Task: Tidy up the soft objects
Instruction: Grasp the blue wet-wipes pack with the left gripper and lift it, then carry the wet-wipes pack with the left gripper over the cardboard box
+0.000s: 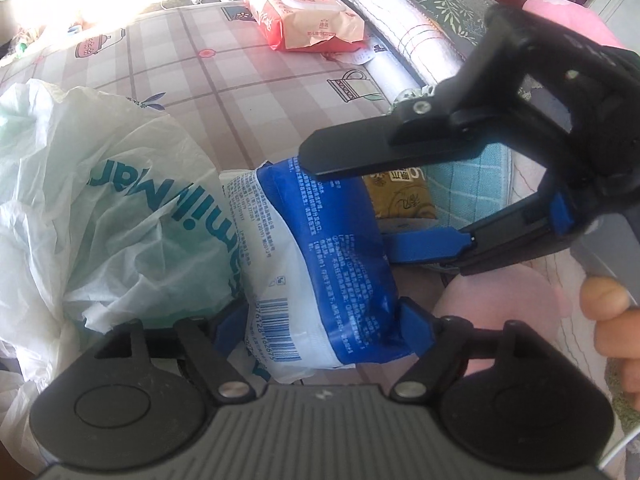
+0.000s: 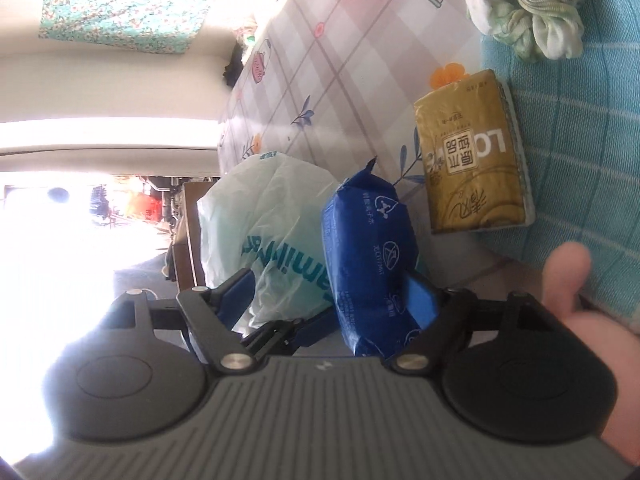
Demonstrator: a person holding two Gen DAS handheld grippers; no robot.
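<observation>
Both grippers, left and right, straddle the blue pack, jaws spread.

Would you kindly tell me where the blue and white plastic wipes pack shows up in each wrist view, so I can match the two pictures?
Left wrist view: the blue and white plastic wipes pack sits at lower centre, barcode side up, between the near fingers.
Right wrist view: the same pack stands right of centre, its dark blue face showing.
Shared landmark: the pale green translucent shopping bag lies just left of the pack in both.
</observation>
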